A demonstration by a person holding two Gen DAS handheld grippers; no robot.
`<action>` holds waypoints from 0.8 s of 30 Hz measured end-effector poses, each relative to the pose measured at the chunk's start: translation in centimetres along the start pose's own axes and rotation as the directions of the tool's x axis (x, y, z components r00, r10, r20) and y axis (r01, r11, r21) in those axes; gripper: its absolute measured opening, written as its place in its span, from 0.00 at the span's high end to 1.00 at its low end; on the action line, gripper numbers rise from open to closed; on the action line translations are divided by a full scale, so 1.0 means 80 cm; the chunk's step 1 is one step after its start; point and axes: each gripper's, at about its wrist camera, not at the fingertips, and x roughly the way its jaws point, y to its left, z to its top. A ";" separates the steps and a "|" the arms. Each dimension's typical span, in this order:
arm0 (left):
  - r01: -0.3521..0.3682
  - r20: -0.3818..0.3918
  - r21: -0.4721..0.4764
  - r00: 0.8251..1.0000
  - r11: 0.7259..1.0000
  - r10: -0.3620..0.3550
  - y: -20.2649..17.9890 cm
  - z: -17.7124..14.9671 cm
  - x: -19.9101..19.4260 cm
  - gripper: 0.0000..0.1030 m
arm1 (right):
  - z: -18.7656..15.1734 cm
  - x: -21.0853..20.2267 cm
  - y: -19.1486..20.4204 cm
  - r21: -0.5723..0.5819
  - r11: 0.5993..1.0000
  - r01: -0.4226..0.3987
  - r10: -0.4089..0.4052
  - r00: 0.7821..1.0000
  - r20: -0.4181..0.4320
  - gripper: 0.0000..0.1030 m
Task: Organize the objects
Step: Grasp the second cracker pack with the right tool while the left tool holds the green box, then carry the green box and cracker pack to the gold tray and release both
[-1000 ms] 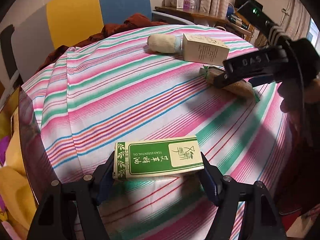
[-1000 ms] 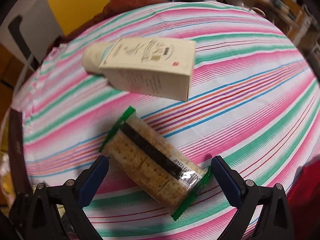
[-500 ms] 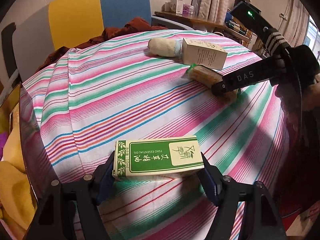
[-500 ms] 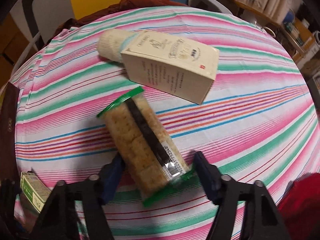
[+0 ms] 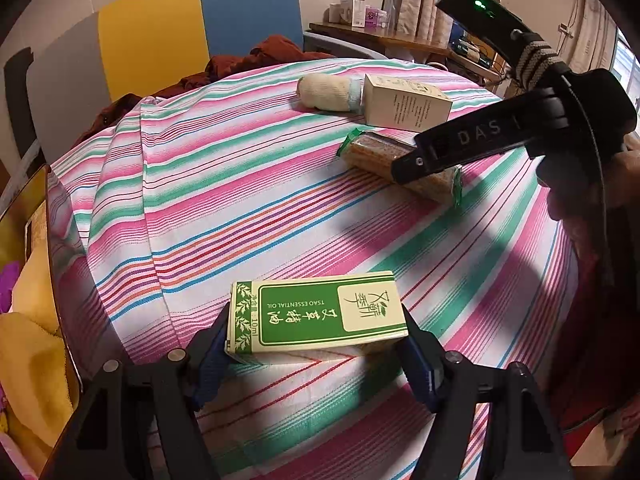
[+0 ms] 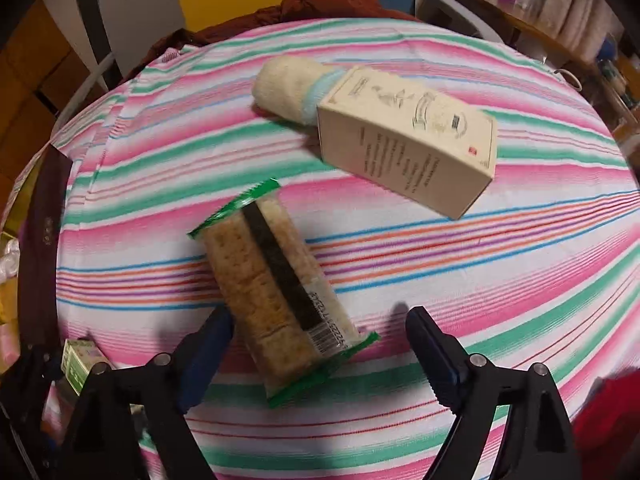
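Note:
My left gripper [image 5: 316, 344] is shut on a green and cream essential oil box [image 5: 316, 316], held just above the striped tablecloth [image 5: 240, 200] at its near edge. My right gripper [image 6: 320, 336] is open, its fingers either side of the near end of a cracker pack [image 6: 276, 292] in clear wrap with green ends; the left finger is close to the pack, the right one apart from it. The pack lies on the cloth, also in the left wrist view [image 5: 400, 164]. Behind it lie a cream carton [image 6: 408, 140] and a rolled cream sock [image 6: 288, 88].
A brown garment [image 5: 256, 60] lies at the far edge of the table before a yellow and blue chair back [image 5: 200, 24]. A wooden shelf [image 5: 380, 36] with small boxes stands behind. Yellow cloth [image 5: 36, 340] lies left of the table.
My right gripper has closed partway around the cracker pack and turned with it, so the pack now points more away from me. My left gripper has kept hold of the green box.

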 end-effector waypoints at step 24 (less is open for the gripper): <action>-0.063 0.197 -0.045 0.978 0.997 0.071 0.000 0.021 -0.115 0.27 | 0.009 -0.018 0.033 -0.094 0.992 -0.090 0.097 0.992 0.080 0.54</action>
